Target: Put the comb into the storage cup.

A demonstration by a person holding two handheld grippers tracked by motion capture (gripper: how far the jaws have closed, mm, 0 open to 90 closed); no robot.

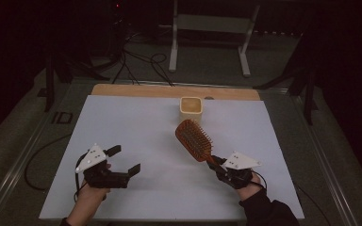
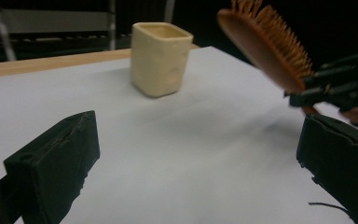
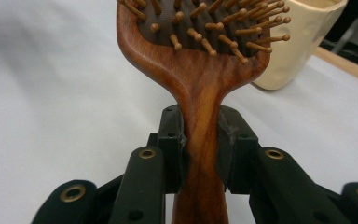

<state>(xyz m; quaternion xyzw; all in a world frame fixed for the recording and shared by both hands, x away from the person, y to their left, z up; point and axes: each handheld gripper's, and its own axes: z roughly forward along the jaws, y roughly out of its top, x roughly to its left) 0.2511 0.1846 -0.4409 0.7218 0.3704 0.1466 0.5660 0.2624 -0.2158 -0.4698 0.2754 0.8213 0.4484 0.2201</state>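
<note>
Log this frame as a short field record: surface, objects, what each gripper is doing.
surface: white sheet on a wooden table
cup: cream square cup, upright, empty-looking, near far edge
hairbrush: wooden hairbrush, held off the sheet, head toward cup
right gripper: right gripper, fingers clamped on brush handle
left gripper: left gripper, open, holding nothing

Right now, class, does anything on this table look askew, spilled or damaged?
Nothing stands out. The cup stands upright, nothing spilled. The right gripper holds the hairbrush firmly by its handle; the left gripper is open.
</note>
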